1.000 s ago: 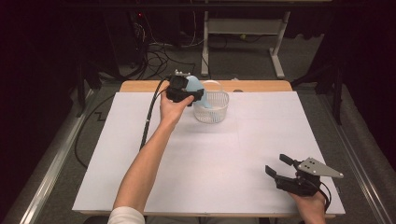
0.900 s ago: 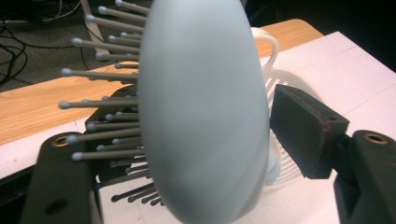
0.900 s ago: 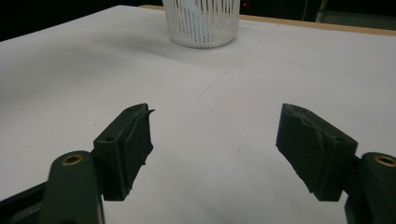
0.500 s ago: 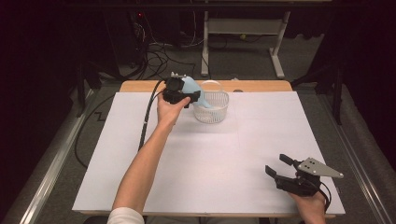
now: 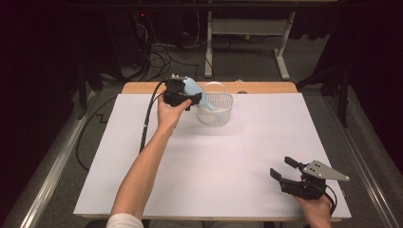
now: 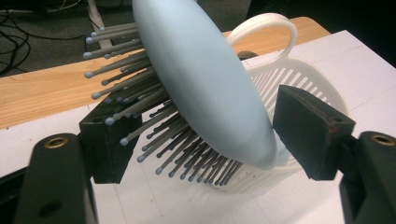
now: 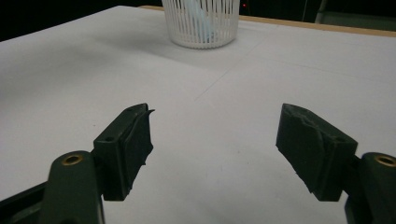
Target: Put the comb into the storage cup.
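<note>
A light blue hairbrush (image 6: 201, 79) with grey bristles stands between the jaws of my left gripper (image 6: 208, 135), over the near rim of a white slatted basket (image 6: 299, 79). The jaws have just been opening. The bristles still touch one pad, and the other pad stands just off the brush's smooth back. From above, my left gripper (image 5: 192, 99) is at the basket's (image 5: 216, 111) left side, and the brush (image 5: 192, 88) slants down with its handle inside. My right gripper (image 5: 281, 167) rests open and empty near the table's front right; its own view (image 7: 215, 149) looks across to the basket (image 7: 201, 23).
The basket stands near the back of a white sheet (image 5: 214, 161) that covers the table, whose wooden far edge (image 5: 266, 88) shows behind. A black cable (image 5: 147, 118) trails from my left gripper along the forearm. Table legs and cables lie on the floor beyond.
My left gripper's jaws have widened slightly around the brush. The hand and brush have hardly shifted by the basket. The right hand has stayed still.
</note>
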A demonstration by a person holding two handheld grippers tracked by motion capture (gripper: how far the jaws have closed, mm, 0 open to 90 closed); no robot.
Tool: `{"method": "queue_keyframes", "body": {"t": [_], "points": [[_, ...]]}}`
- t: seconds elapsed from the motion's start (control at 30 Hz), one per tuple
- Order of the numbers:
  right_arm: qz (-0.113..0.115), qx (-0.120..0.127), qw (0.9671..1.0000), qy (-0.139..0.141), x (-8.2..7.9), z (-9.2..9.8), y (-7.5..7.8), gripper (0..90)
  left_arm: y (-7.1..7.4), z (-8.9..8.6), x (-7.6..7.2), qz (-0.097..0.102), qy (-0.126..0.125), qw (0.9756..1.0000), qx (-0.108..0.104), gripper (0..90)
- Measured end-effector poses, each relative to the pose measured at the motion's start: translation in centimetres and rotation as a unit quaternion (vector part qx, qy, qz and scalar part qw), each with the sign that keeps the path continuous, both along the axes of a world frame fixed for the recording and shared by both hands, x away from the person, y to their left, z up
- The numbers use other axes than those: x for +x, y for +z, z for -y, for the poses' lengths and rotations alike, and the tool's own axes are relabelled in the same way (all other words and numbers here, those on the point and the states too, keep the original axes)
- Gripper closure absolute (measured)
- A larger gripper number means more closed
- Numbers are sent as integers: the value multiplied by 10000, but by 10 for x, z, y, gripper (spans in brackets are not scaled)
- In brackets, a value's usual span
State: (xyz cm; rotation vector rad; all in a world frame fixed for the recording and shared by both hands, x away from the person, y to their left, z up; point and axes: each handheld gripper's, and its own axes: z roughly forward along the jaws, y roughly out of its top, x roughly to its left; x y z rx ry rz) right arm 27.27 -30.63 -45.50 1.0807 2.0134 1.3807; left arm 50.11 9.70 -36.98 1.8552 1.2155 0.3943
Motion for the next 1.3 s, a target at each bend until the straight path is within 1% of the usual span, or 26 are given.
{"method": "queue_keyframes", "body": {"t": [0.13,0.47,0.73,0.9,1.07,1.3], "points": [[5,-6,10000,9,0,0,0,271,0,-4,-2,-7,-2,10000,-14,252],[14,-10,10000,2,0,0,0,271,3,-10,-8,153,52,9999,-3,252],[35,0,10000,-14,0,0,1,270,8,-14,-13,181,20,9998,-17,252],[69,-5,10000,-18,-1,0,1,270,12,-18,-18,261,0,9997,24,252],[70,-21,10000,-21,0,-1,1,270,15,-21,-22,336,-5,9994,3,256],[75,-11,10000,-40,0,-1,1,270,13,-26,-28,371,-21,9993,-8,257]]}}
